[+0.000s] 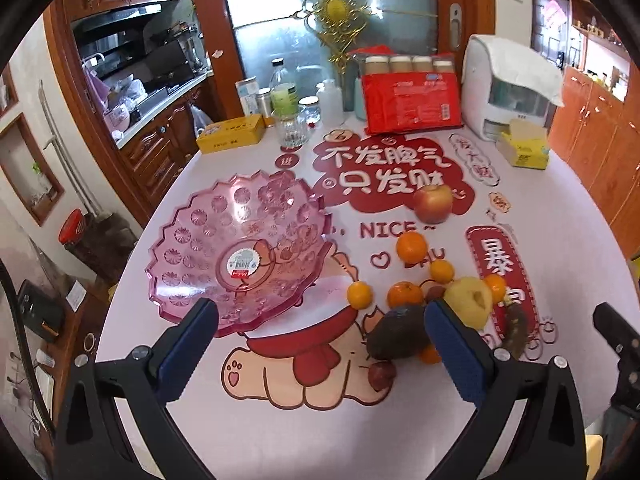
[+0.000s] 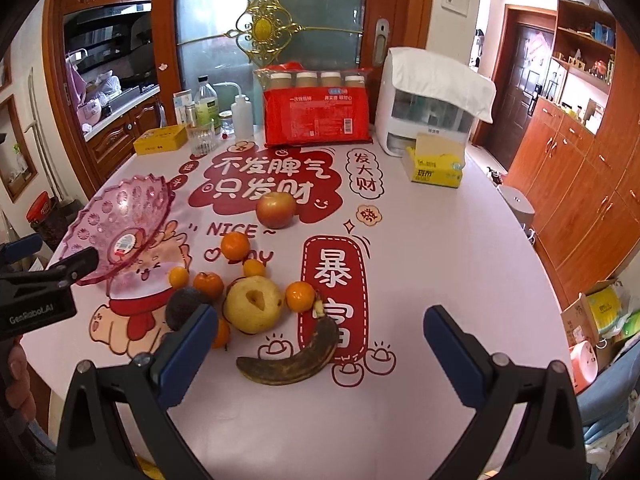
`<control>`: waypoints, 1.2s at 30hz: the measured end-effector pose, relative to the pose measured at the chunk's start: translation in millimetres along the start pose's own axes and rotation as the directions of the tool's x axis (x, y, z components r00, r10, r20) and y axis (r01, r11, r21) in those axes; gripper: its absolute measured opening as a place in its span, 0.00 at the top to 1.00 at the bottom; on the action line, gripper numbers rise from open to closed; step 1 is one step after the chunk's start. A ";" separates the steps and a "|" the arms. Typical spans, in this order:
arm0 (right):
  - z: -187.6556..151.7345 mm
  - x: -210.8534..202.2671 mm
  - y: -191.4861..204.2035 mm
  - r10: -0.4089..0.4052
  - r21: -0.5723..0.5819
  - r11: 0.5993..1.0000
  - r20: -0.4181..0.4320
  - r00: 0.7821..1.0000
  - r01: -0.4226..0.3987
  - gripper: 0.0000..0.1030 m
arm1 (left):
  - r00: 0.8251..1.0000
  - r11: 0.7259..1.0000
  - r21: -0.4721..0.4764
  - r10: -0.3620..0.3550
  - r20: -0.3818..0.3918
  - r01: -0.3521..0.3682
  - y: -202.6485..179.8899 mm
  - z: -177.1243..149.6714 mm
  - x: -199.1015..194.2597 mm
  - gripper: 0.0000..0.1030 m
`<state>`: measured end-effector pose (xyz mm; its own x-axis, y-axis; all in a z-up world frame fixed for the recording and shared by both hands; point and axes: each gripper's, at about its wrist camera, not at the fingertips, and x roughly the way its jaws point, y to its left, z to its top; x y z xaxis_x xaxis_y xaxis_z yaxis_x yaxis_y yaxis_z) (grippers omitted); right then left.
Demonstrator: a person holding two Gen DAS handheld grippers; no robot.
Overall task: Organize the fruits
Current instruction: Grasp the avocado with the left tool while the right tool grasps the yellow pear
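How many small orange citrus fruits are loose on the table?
6 visible. One below the red apple at, one at, two left of the yellow pear at and, one right, one half hidden; more may hide.

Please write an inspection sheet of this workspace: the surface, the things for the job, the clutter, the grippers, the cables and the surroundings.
Surface: round table, pale cover with red printed characters.
Job's things: pink bowl empty, label inside; apple, pear, dark banana, avocado and several oranges loose on the table.
Clutter: red package, tissue box, yellow tin, bottles, white appliance at the far edge.
Grippers: left gripper open, empty; right gripper open, empty.
Cables: nothing seen.
Surroundings: wooden cabinets, glass door.
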<state>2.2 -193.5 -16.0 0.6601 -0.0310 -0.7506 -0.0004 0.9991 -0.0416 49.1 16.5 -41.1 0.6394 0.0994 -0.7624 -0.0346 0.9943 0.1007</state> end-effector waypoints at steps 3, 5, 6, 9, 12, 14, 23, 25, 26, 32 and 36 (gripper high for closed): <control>-5.1 19.0 -4.2 0.017 0.008 1.000 -0.015 1.000 -0.017 0.00 | 0.999 1.000 -0.007 -0.025 -0.044 0.025 4.1 -6.0 22.1 0.01; -8.0 27.8 -4.2 0.029 0.008 1.000 -0.026 0.999 -0.029 0.00 | 0.995 0.998 -0.016 -0.055 -0.085 0.054 6.2 -10.6 37.4 0.01; -11.2 36.6 -4.8 0.044 0.009 0.999 -0.041 0.998 -0.043 0.01 | 0.992 0.997 -0.023 -0.070 -0.106 0.068 7.4 -13.4 46.0 0.01; -17.7 54.6 -4.3 0.077 0.015 0.997 -0.075 0.994 -0.076 0.01 | 0.978 0.992 -0.040 -0.122 -0.171 0.117 8.0 -22.7 71.9 0.01; -21.5 66.2 -4.0 0.117 0.020 0.993 -0.097 0.988 -0.115 0.01 | 0.963 0.985 -0.033 -0.173 -0.207 0.170 1.7 -30.3 89.3 0.01; -23.2 74.7 -3.2 0.142 0.023 0.990 -0.113 0.983 -0.140 0.01 | 0.957 0.982 -0.011 -0.188 -0.221 0.190 -5.8 -33.7 98.2 0.01; -29.5 109.8 5.0 0.204 0.008 0.978 -0.178 0.963 -0.206 0.09 | 0.930 0.949 0.110 -0.261 -0.260 0.297 -41.5 -35.7 128.7 0.05; -30.4 114.3 6.8 0.215 0.003 0.976 -0.186 0.959 -0.219 0.10 | 0.919 0.940 0.109 -0.284 -0.275 0.323 -44.8 -35.2 133.1 0.06; -30.9 115.4 7.6 0.219 0.002 0.975 -0.189 0.957 -0.223 0.10 | 0.915 0.936 0.111 -0.292 -0.280 0.333 -46.7 -34.9 135.4 0.07; -31.8 124.4 15.4 0.243 -0.017 0.968 -0.209 0.947 -0.252 0.10 | 0.883 0.911 0.107 -0.349 -0.315 0.398 -52.2 -34.7 147.9 0.20; -30.6 129.9 21.3 0.258 -0.031 0.962 -0.213 0.942 -0.270 0.10 | 0.853 0.895 0.066 -0.396 -0.340 0.442 -49.7 -32.0 156.3 0.30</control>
<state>64.9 -177.2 -134.6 0.4620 0.2224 -0.8586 -0.2018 0.9690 0.1424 126.2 -16.1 -185.7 0.2978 -0.2962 -0.9075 0.3018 0.9311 -0.2048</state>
